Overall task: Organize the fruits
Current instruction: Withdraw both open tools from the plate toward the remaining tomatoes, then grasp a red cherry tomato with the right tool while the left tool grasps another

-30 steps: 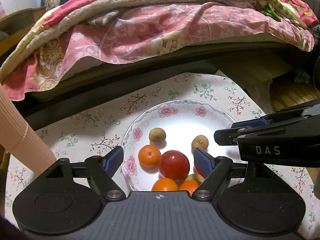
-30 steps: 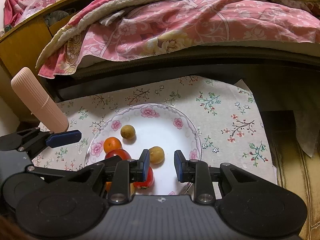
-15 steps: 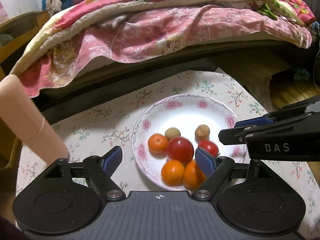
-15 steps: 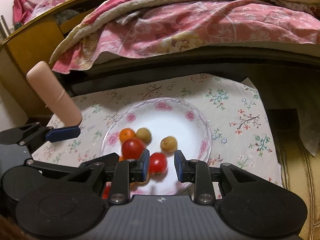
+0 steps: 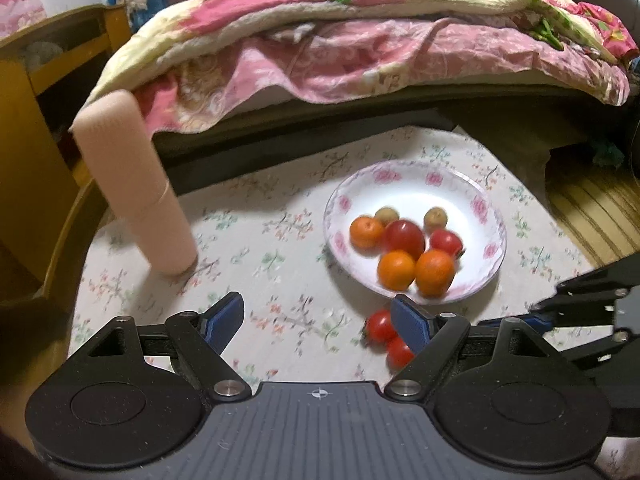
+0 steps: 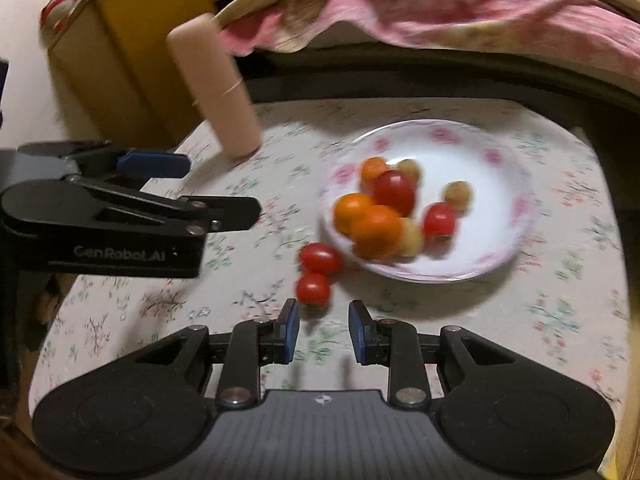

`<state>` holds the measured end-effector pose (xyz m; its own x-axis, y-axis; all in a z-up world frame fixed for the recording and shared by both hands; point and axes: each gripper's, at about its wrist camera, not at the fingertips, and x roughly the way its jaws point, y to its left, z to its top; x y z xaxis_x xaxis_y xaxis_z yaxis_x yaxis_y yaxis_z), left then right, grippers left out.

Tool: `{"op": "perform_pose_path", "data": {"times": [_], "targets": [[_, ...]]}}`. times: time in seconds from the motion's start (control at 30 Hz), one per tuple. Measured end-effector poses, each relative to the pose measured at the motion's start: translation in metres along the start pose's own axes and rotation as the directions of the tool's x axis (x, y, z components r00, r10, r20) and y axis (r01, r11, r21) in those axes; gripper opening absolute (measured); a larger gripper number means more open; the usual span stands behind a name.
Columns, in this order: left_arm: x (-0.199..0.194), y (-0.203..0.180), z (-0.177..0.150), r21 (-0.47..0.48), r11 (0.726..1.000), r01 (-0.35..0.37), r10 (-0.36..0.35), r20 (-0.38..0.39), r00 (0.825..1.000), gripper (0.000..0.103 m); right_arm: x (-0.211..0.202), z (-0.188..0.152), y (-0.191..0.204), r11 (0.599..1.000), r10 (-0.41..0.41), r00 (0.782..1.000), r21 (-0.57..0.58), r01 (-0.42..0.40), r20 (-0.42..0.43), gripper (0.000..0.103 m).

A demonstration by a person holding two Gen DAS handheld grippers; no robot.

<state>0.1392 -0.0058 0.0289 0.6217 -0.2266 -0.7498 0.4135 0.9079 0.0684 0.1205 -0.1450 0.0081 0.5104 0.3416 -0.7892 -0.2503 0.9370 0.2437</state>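
Holding both claws above the floral tablecloth [image 5: 256, 248] right now, and neither one has anything in it. My left gripper [image 5: 318, 320] is spread wide, blue pads far apart at the bottom of its frame. My right gripper [image 6: 323, 326] has a narrower gap, but it's still released, with only cloth showing between the pads.

The fruit sits mostly on the white plate with pink flowers [image 5: 476, 196], centre-right of the left view. On it I can see three oranges [image 5: 396, 270], a big red fruit [image 5: 404, 238] in the middle of the pile, a smaller red tomato [image 5: 446, 240] on its right, and two little brownish-yellow fruits [image 5: 435, 216] toward the plate's far side. The right view shows one more pale fruit [image 6: 412, 236] tucked beside the oranges, though it's blurry.

Two small tomatoes [image 6: 318, 272] lie off the plate on the cloth, touching each other, just beside the plate's near-left rim. In the right view they're just above my left pad; in the left view one is partly hidden behind my right pad.

A tall pink cylinder [image 5: 136, 184] stands on the cloth at left, well apart from the plate. A pink quilt [image 5: 360, 52] fills the top of the frame.
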Motion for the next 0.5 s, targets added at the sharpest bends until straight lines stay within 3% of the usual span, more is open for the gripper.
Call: {"op": "perform_pose_path", "data": {"times": [0.5], "targets": [[0.011, 0.019, -0.017, 0.001, 1.000, 0.026, -0.026, -0.049, 0.998, 0.086, 0.059, 0.005, 0.008, 0.999, -0.014, 0.999, -0.052, 0.013, -0.032, 0.030]]}}
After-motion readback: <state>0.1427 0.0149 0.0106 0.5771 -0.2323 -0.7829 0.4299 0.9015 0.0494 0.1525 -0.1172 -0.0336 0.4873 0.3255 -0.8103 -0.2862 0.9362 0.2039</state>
